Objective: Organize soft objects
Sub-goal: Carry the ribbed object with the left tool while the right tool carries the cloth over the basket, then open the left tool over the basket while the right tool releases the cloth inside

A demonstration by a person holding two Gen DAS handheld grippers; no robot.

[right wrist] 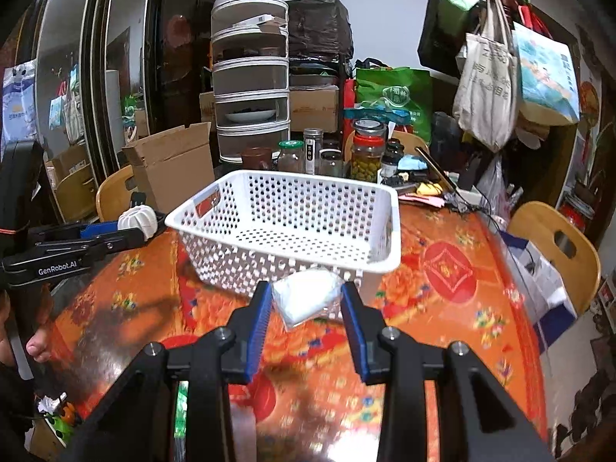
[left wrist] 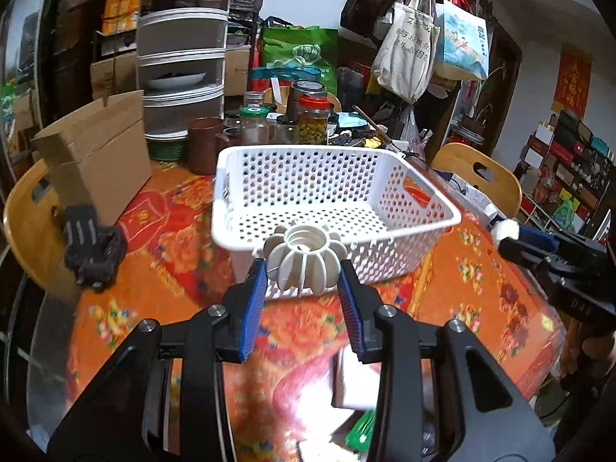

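The left gripper (left wrist: 302,277) is closed on a white ribbed ball (left wrist: 303,261), held above the table just before the near rim of the white basket (left wrist: 423,196). The right gripper (right wrist: 304,300) is clamped on a white packet (right wrist: 306,296), likewise at the basket's near wall. Step in hand: carrying both items to the basket. Next move: advance each over the rim, then open the jaws.
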